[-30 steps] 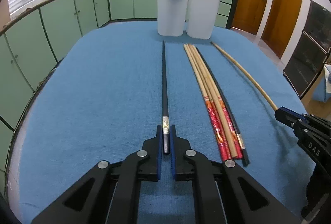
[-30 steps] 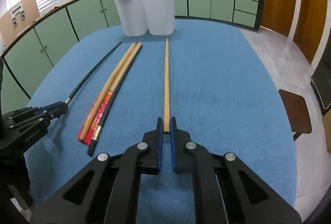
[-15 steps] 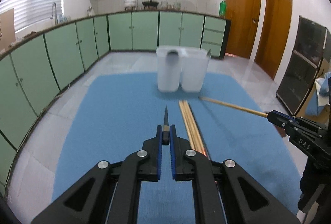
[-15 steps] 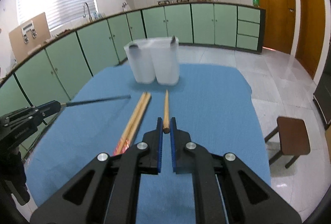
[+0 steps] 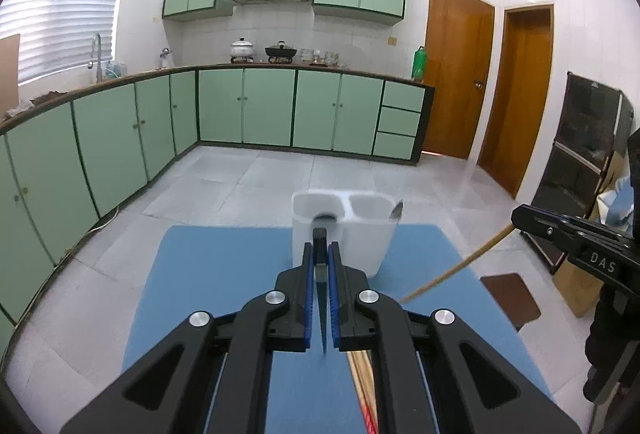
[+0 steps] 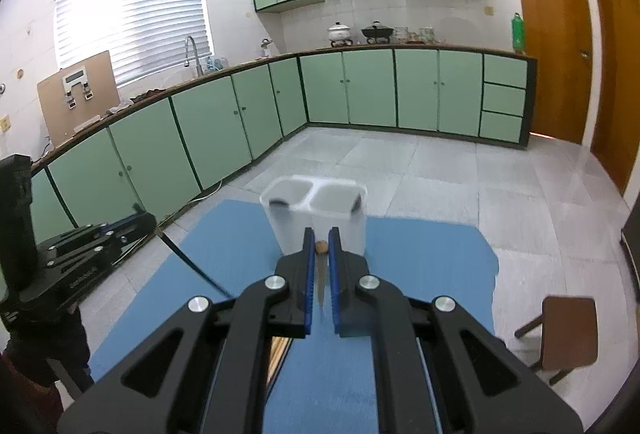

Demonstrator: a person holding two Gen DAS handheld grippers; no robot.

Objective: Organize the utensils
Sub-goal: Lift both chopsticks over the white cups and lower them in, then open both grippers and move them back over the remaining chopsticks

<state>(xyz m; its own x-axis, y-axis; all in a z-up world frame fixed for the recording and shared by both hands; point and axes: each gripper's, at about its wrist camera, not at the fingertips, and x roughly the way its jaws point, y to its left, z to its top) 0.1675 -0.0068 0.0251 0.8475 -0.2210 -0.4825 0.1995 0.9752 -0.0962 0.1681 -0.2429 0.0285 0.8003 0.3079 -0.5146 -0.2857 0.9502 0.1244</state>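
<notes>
My left gripper (image 5: pixel 320 254) is shut on a black chopstick (image 5: pixel 320 240), held upright with its tip hanging down; it also shows in the right wrist view (image 6: pixel 192 264). My right gripper (image 6: pixel 320 248) is shut on a bamboo chopstick (image 6: pixel 320 248), which slants down in the left wrist view (image 5: pixel 460 268). A white two-compartment holder (image 5: pixel 360 246) stands on the blue table mat (image 5: pixel 224 266) ahead of both grippers, with a utensil in each compartment. Several more chopsticks (image 5: pixel 362 374) lie on the mat below the left gripper.
The left gripper's body (image 6: pixel 72 258) is at the left in the right wrist view; the right gripper's body (image 5: pixel 580 242) is at the right in the left wrist view. A brown stool (image 6: pixel 564 334) stands right of the table. Green cabinets (image 5: pixel 280 109) line the far walls.
Both grippers have lifted their chopsticks off the mat and tilted them from lying flat to nearly upright. The views have risen and the holder now sits lower, just beyond the fingertips.
</notes>
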